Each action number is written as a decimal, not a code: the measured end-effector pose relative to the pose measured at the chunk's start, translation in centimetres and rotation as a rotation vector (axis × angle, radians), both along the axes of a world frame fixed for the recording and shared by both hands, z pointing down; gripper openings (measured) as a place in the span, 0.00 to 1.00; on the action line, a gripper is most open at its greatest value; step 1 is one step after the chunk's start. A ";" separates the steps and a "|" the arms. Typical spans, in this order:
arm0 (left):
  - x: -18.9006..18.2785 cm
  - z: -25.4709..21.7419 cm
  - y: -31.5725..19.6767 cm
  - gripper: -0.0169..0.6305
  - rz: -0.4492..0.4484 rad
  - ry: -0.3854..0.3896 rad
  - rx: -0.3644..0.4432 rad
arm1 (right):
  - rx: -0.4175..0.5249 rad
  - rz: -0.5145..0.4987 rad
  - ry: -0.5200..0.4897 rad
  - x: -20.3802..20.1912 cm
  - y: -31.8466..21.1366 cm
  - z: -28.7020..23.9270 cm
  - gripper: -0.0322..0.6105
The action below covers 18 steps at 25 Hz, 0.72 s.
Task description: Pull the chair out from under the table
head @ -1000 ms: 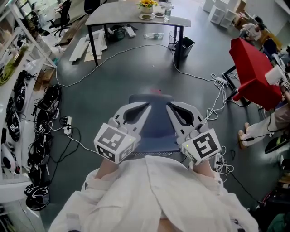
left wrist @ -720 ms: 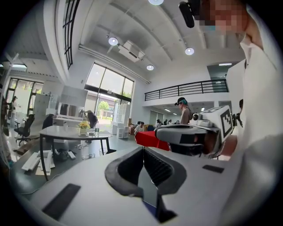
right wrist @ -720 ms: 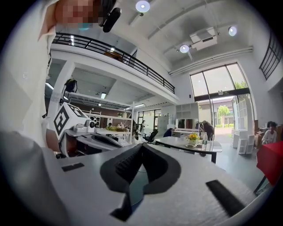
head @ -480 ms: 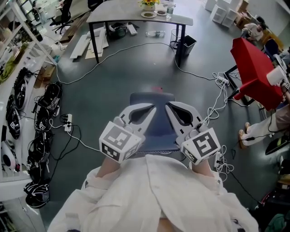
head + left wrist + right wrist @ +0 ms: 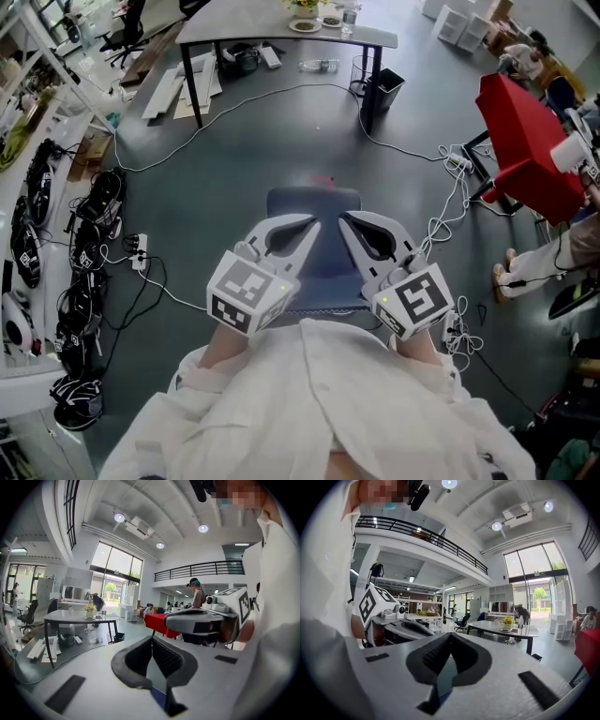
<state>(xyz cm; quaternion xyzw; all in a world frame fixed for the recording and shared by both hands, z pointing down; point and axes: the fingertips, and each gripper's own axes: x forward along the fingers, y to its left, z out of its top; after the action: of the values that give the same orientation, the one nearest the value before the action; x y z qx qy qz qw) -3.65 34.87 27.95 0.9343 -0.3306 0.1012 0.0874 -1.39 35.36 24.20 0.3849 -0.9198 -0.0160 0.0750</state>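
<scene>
The chair [image 5: 314, 202], a blue one, stands out on the open grey floor directly in front of the person. It is well apart from the grey table [image 5: 239, 21] at the far edge of the head view, with bare floor and a loose cable [image 5: 281, 94] between them. Judged from that gap, it is already clear of the table and little or no pulling is left. Both tools are held side by side over its near half and point away toward the table. The left gripper [image 5: 312, 225] is over the left part of the seat and the right gripper [image 5: 343, 219] over the right part, their tips close to each other near the chair's midline. In each gripper view the two jaws meet at their tips with nothing clamped there. Only a sliver of the chair's blue shows below through the loop behind the tips. The head view does not show whether the tools rest on the chair or hang just above it. The chair's near edge runs left to right across the person's front, square to the line of the jaws, and neither hand is nearer to it than the other. Any further draw would come straight back toward the person, away from the table, with the jaws first needing to part and drop onto that near edge.
</scene>
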 end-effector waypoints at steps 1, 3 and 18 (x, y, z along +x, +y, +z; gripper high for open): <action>0.1 0.1 0.0 0.05 0.000 0.001 -0.002 | -0.003 -0.003 0.000 0.1 0.0 0.1 0.05; 0.4 0.1 0.0 0.05 0.002 0.003 -0.006 | -0.011 -0.008 -0.005 0.2 0.0 0.2 0.05; 0.5 0.6 0.3 0.05 0.008 -0.019 -0.017 | -0.056 -0.026 0.020 0.2 0.4 1.7 0.05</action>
<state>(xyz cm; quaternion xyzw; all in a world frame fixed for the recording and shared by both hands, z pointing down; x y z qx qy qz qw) -3.17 35.20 28.59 0.9338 -0.3269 0.1132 0.0917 -1.18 35.80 25.85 0.3703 -0.9241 0.0049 0.0947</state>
